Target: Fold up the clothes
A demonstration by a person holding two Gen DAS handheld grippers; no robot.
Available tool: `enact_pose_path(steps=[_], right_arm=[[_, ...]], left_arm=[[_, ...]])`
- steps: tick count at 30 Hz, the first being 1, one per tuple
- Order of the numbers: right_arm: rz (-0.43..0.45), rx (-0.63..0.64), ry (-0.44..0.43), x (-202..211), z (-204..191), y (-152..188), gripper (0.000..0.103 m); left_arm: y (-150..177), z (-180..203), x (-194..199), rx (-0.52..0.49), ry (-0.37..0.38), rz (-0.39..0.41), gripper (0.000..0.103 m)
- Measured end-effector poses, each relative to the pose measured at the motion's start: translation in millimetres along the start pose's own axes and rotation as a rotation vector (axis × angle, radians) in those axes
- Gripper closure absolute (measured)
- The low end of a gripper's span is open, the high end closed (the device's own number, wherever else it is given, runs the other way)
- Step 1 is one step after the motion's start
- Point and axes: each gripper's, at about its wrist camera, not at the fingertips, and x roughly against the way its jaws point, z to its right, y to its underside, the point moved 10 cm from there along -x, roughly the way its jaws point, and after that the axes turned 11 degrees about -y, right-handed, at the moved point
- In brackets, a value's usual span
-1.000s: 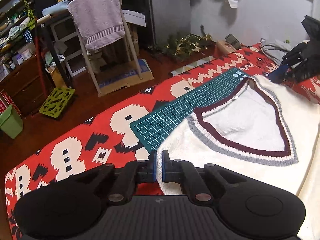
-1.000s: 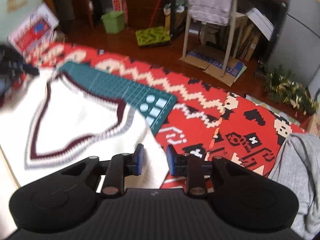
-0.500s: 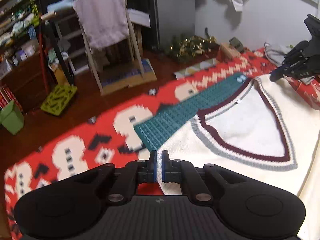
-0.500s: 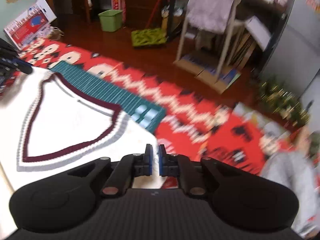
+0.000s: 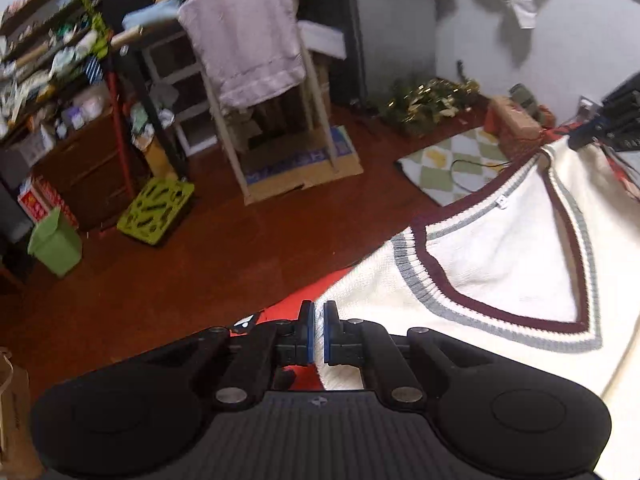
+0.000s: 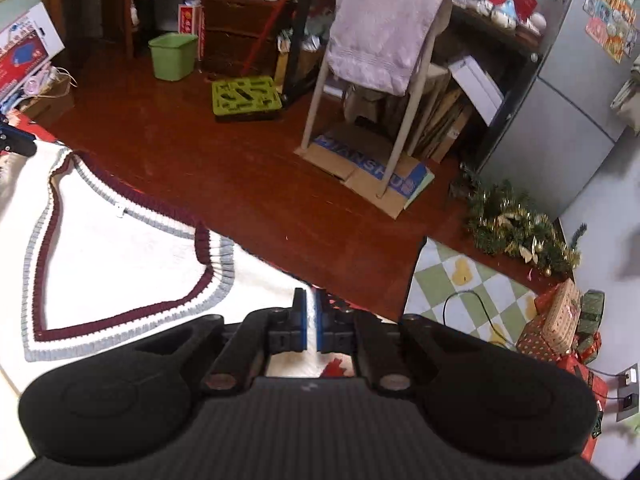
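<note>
Cream knit sweater (image 5: 500,264) with a maroon-and-grey V-neck band hangs spread between my two grippers, one shoulder in each. My left gripper (image 5: 319,320) has its blue pads pinched together on the left shoulder edge, white fabric showing in the thin slot between them. My right gripper (image 6: 311,312) is closed the same way on the other shoulder corner, cloth caught between its pads. In the left wrist view the right gripper shows at the far edge of the neckline, dark and partly cut off. Sweater sits up off the red patterned cloth (image 5: 296,304), which peeks out just under the left pads. Dark red wooden floor (image 6: 224,160) is visible beyond the collar. Past that: white rack with a pale towel (image 6: 384,24) draped over it, green bin (image 6: 173,56), lime plastic tray (image 6: 246,98), checked mat (image 6: 460,280). Left wrist view is slightly blurred.
</note>
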Motion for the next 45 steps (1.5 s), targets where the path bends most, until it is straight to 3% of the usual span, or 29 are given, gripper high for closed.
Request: enact_pose_path(steps=[6, 7, 8, 9, 10, 13, 16, 21, 28, 31, 35, 45], right_arm=[[-0.028, -0.084, -0.015, -28.9, 4.7, 6.9, 0.097], [-0.021, -0.105, -0.022, -30.8, 5.5, 7.7, 0.094], [-0.004, -0.138, -0.047, -29.5, 7.3, 7.8, 0.085], [0.014, -0.174, -0.077, -27.4, 9.3, 7.7, 0.072], [0.028, -0.19, -0.091, -22.1, 10.2, 7.9, 0.07], [0.067, -0.23, -0.126, -4.1, 12.6, 8.5, 0.069], [0.112, -0.231, -0.147, 25.3, 6.3, 13.3, 0.063], [0.185, -0.218, -0.158, 88.8, -13.9, 33.8, 0.03], [0.271, -0.169, -0.155, 172.6, -83.5, 82.9, 0.0], [0.265, -0.184, -0.147, 188.1, -117.7, 111.3, 0.001], [0.237, -0.198, -0.093, 194.0, -157.3, 151.9, 0.0], [0.254, -0.25, -0.095, 162.4, -220.9, 231.5, 0.0]], left_arm=[[2.9, 1.2, -30.7, 0.136, 0.019, -0.09, 0.097], [3.1, 2.4, -31.4, 0.143, 0.022, -0.1, 0.09], [3.1, 2.9, -31.0, 0.149, 0.024, -0.106, 0.087], [2.9, 2.0, -28.0, 0.155, 0.026, -0.103, 0.076], [2.6, 0.4, -23.3, 0.163, 0.028, -0.095, 0.061], [1.9, -4.5, -8.2, 0.186, 0.035, -0.07, 0.055], [1.7, -10.8, 15.3, 0.225, 0.046, -0.037, 0.046], [10.6, -8.3, 70.6, 0.257, 0.093, 0.035, 0.04], [36.7, 24.2, 153.3, 0.304, 0.061, 0.15, 0.026], [57.1, 48.3, 177.1, 0.317, 0.005, 0.172, 0.017], [91.0, 86.5, 194.8, 0.291, -0.03, 0.15, 0.016], [166.0, 146.9, 191.2, 0.322, -0.045, 0.087, 0.016]])
